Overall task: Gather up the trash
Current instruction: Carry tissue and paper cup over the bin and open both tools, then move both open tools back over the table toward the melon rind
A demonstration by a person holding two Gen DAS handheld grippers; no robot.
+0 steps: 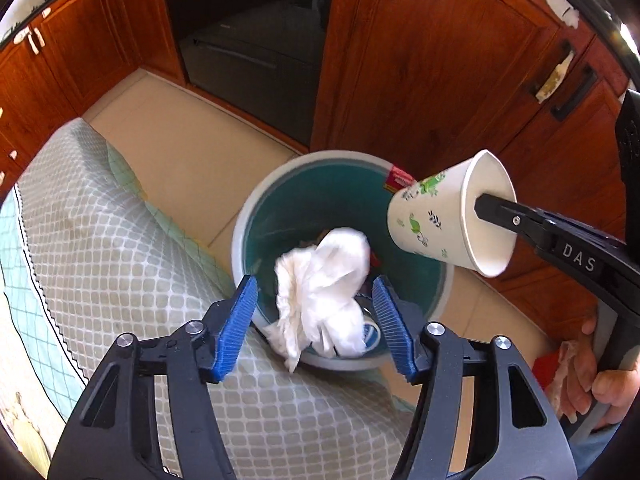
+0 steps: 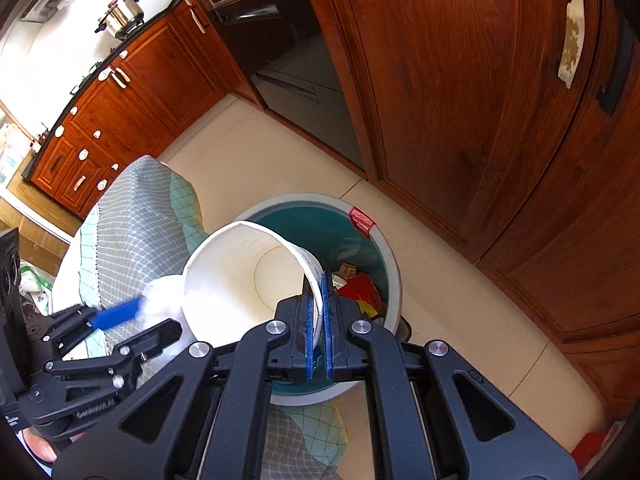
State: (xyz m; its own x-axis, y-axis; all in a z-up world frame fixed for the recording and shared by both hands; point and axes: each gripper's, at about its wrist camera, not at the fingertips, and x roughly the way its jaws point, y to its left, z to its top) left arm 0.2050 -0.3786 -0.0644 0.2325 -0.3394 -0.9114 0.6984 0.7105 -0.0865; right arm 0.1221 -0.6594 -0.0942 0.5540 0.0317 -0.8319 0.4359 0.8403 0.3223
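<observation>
A round bin [image 1: 240,240] with a teal inside and pale rim stands on the floor; it also shows in the right wrist view [image 2: 390,256]. My left gripper [image 1: 314,296] is open above it, its blue pads apart. A crumpled white tissue [image 1: 324,280] is between them, touching neither, blurred, over the bin. My right gripper [image 2: 318,292] is shut on the rim of a white paper cup [image 2: 240,276] with green frog prints [image 1: 436,212], held tilted over the bin's right side. Red and yellow wrappers [image 2: 360,292] lie in the bin.
A table with a grey-green patterned cloth [image 1: 120,260] lies left of the bin, its edge beside the rim. Brown wooden cabinets [image 1: 420,60] and a dark oven front [image 1: 248,40] stand behind. A beige tiled floor [image 2: 460,300] surrounds the bin.
</observation>
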